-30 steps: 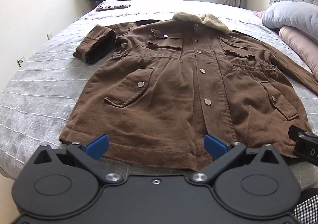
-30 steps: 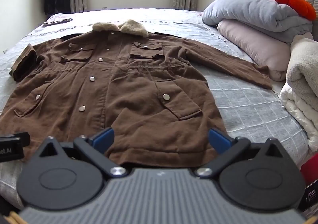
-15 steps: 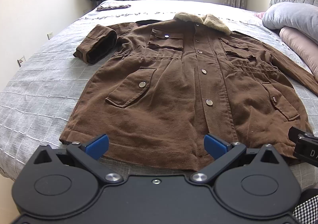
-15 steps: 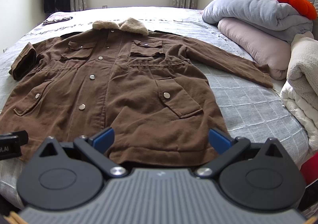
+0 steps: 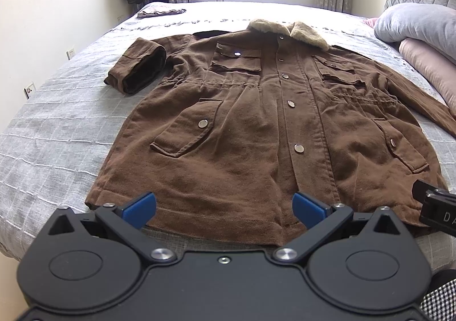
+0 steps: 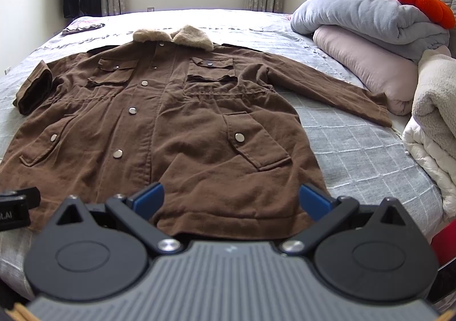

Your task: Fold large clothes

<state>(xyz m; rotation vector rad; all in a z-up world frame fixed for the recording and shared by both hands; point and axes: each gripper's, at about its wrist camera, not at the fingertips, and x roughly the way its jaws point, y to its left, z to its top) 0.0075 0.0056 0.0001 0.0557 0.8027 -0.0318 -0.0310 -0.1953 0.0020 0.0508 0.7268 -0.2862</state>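
Observation:
A large brown coat [image 5: 256,132] with a beige fleece collar lies flat, front up and buttoned, on the grey bed [image 5: 57,127]; it also shows in the right wrist view [image 6: 171,127]. Its left sleeve [image 5: 139,70] is folded back beside the body. Its right sleeve [image 6: 327,90] stretches out toward the pillows. My left gripper [image 5: 223,208] is open and empty, just above the hem's left half. My right gripper [image 6: 230,201] is open and empty above the hem's right half. Each gripper's edge shows in the other's view.
A grey duvet [image 6: 370,18] and a pink pillow [image 6: 367,67] are stacked at the right, with an orange plush [image 6: 419,1] on top. White blankets [image 6: 436,127] lie at the near right. A small folded cloth [image 5: 161,12] lies at the far left corner. A wall stands on the left.
Both grippers have edged slightly forward toward the coat's hem. The jaws stay open and the coat has not moved.

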